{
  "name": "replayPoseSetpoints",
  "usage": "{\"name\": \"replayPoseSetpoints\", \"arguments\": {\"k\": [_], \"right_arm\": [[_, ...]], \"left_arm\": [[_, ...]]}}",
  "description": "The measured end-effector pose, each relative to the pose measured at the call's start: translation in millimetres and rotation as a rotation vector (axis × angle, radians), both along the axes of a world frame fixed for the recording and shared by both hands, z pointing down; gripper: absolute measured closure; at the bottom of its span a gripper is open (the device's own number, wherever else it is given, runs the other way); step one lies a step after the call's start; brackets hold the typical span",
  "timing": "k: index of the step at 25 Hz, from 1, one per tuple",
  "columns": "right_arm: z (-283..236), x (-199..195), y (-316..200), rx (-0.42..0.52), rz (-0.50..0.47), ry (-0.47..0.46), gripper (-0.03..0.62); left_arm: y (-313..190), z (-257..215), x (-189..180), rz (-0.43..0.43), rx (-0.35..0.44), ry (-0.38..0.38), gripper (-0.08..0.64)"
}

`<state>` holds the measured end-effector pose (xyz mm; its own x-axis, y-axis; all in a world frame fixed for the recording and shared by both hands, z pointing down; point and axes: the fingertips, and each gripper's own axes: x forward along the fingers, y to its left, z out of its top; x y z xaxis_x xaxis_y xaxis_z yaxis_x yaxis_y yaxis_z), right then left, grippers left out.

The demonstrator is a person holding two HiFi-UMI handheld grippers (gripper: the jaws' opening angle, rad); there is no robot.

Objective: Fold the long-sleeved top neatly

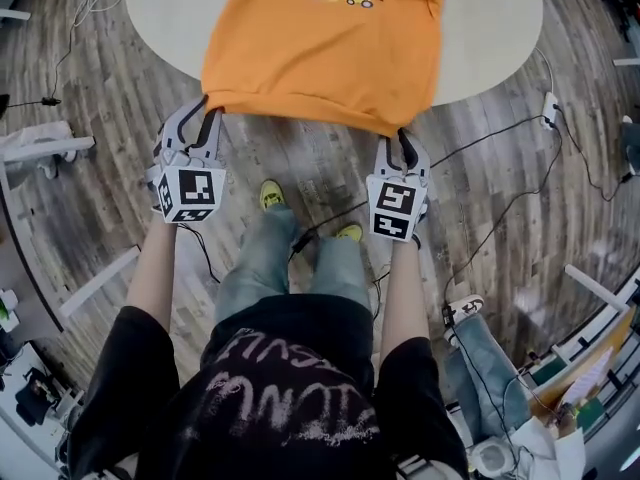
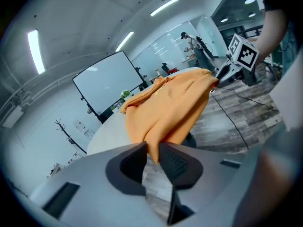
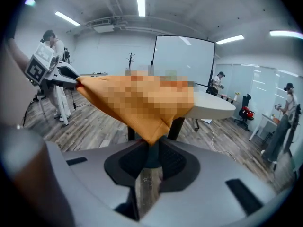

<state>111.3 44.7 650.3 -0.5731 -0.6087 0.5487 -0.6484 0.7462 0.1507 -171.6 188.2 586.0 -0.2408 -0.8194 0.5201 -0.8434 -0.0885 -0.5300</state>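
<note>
An orange long-sleeved top (image 1: 325, 48) lies on the round pale table (image 1: 490, 38), its hem hanging over the near edge. My left gripper (image 1: 205, 110) is shut on the hem's left corner and my right gripper (image 1: 403, 140) is shut on the right corner, so the hem runs taut between them. In the left gripper view the orange top (image 2: 170, 108) runs down into the left gripper (image 2: 152, 157), pinched between its pads. In the right gripper view the top's corner (image 3: 142, 108) dips into the right gripper (image 3: 151, 152). The top's far part is out of frame.
Cables trail over the wooden floor, with a power strip (image 1: 549, 108) at the right. White stands (image 1: 45, 148) are at the left, clutter at the lower right. A whiteboard (image 3: 184, 60) stands behind the table, and people stand further back.
</note>
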Motion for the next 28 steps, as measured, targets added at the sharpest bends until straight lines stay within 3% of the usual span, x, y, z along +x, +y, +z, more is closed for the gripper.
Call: {"name": "replayPoseSetpoints", "arguments": {"k": [1, 4, 9, 16, 28], "right_arm": [[-3.1, 2.0, 0.1, 0.013, -0.007, -0.008, 0.542], [-13.9, 10.3, 5.7, 0.014, -0.038, -0.038, 0.568], [-41.7, 34.4, 12.5, -0.003, -0.061, -0.067, 0.574], [-89.0, 77.6, 16.3, -0.001, -0.067, -0.103, 0.575], [-130.8, 127.4, 32.5, -0.090, -0.094, -0.095, 0.575]], "left_arm": [[2.8, -0.3, 0.1, -0.013, 0.000, -0.010, 0.483], [12.4, -4.3, 0.4, -0.044, -0.005, -0.041, 0.511], [25.0, -19.5, 14.9, -0.045, -0.024, -0.057, 0.540], [32.5, -54.3, 63.0, -0.001, -0.030, -0.073, 0.541], [64.3, -82.2, 123.7, -0.016, -0.102, -0.009, 0.541]]}}
